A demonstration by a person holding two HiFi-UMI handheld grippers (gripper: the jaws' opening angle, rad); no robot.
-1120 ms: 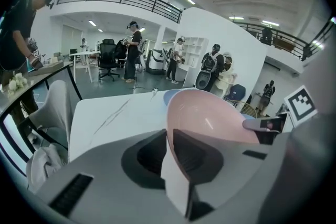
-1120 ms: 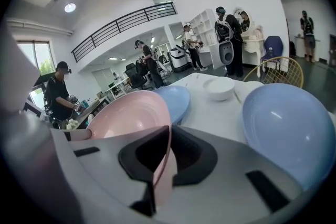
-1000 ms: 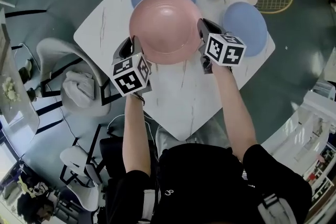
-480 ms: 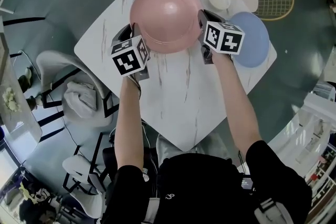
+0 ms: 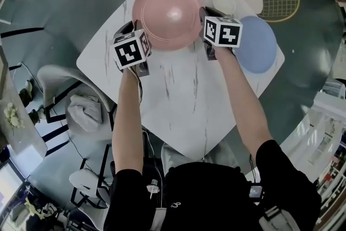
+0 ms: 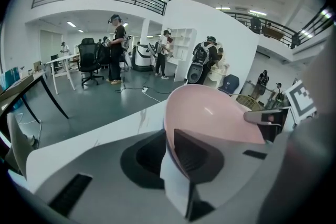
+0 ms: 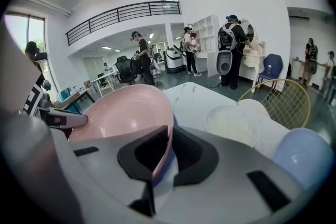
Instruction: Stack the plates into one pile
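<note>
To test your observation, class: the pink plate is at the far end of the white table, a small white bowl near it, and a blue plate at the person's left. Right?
No: the blue plate lies at the person's right, as the head view shows. The pink plate is at the far end of the white table, the small white bowl near it.

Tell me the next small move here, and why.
Likely release fully and back off: the pink plate looks set down, its rim between the jaws of the left gripper and of the right gripper, whose jaws are opening.
</note>
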